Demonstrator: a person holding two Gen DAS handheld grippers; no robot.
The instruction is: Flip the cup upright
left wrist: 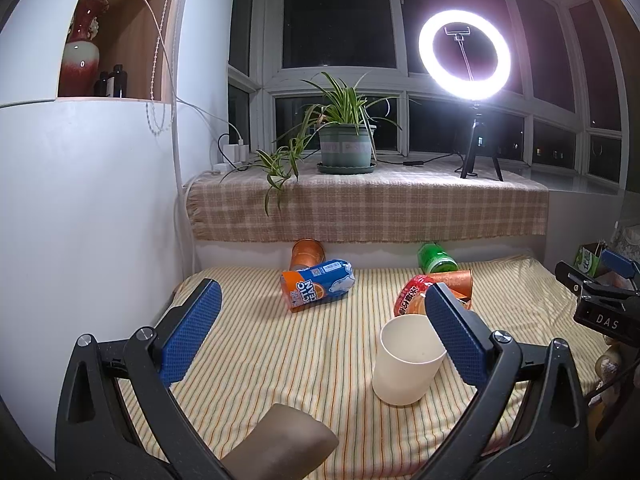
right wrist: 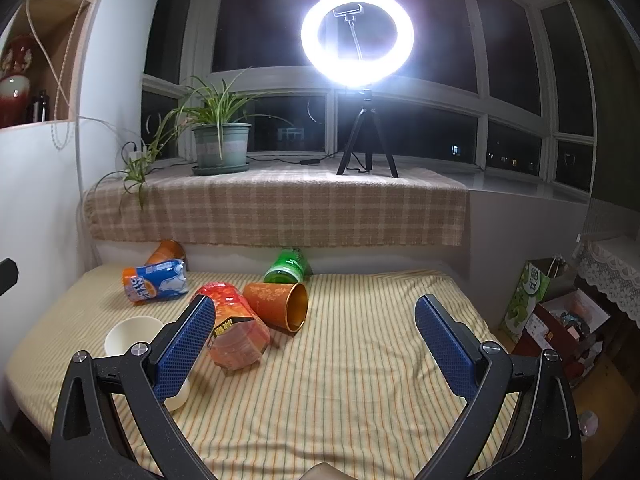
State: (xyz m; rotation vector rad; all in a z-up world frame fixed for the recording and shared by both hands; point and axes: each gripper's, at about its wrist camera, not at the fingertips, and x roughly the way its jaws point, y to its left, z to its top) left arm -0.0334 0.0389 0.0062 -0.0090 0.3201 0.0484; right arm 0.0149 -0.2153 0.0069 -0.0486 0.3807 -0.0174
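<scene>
Blue-padded fingers [left wrist: 456, 332] spread wide, gripping nothing, beside cream cup [left wrist: 406, 360]

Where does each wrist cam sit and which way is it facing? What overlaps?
Left wrist: behind the open left gripper, facing the window across the striped cloth; upright cream cup by its right finger; right gripper at the right edge.
Right wrist: behind the open right gripper, facing the same way, set further right.
Shared: cream cup, red bottle, orange cup, ring light.
</scene>
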